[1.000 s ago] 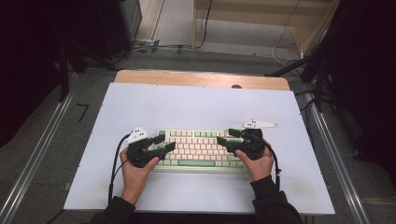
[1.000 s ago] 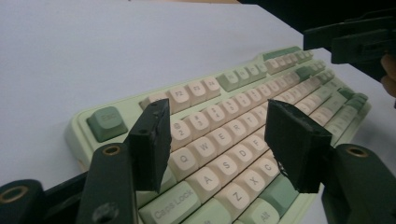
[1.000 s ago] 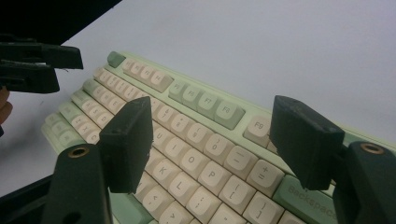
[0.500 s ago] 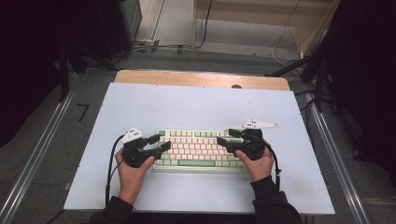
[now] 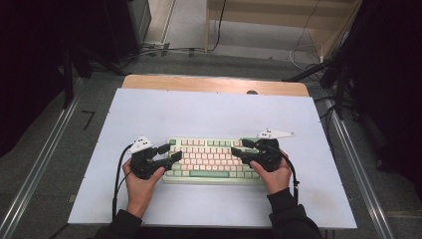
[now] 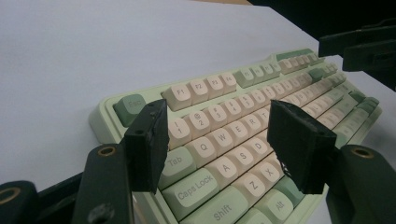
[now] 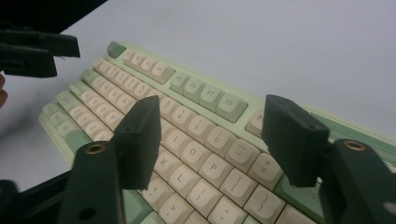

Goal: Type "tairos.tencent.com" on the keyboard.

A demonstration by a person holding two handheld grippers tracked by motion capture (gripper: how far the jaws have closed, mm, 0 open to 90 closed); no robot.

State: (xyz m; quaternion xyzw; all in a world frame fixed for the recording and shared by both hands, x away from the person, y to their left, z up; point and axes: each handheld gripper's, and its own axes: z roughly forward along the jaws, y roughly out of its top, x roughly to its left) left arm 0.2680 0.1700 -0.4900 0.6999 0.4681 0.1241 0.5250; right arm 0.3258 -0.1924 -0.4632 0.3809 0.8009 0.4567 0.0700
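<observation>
While both hands hang over its two ends, the keyboard [image 5: 213, 160] lies flat on the white table [image 5: 209, 114], at the near side and about in the middle from left to right. It is pale green with cream keys.

At the left end is the left gripper [image 5: 170, 152]. Its two black jaws stand apart with nothing between them. In the left gripper view they hover over the keys by Tab and Caps Lock, and I can't tell if a tip touches a key.

At the right end is the right gripper [image 5: 240, 147]. Its jaws have just been closing a bit, but they too stand apart, and nothing sits between them. In the right gripper view they point down at the keys near P and L.

So how far along is the job? To me it looks like the very start or an early part. The tongs are in place at both ends, yet no jaw grips anything. The keyboard sits straight and flat. No key looks pulled off or pushed out of line, as far as I can see.

What is left seems to be almost all of it: the tongs must come down and press keys, or grab the ends and move the keyboard. I can't tell which one it will be.
</observation>
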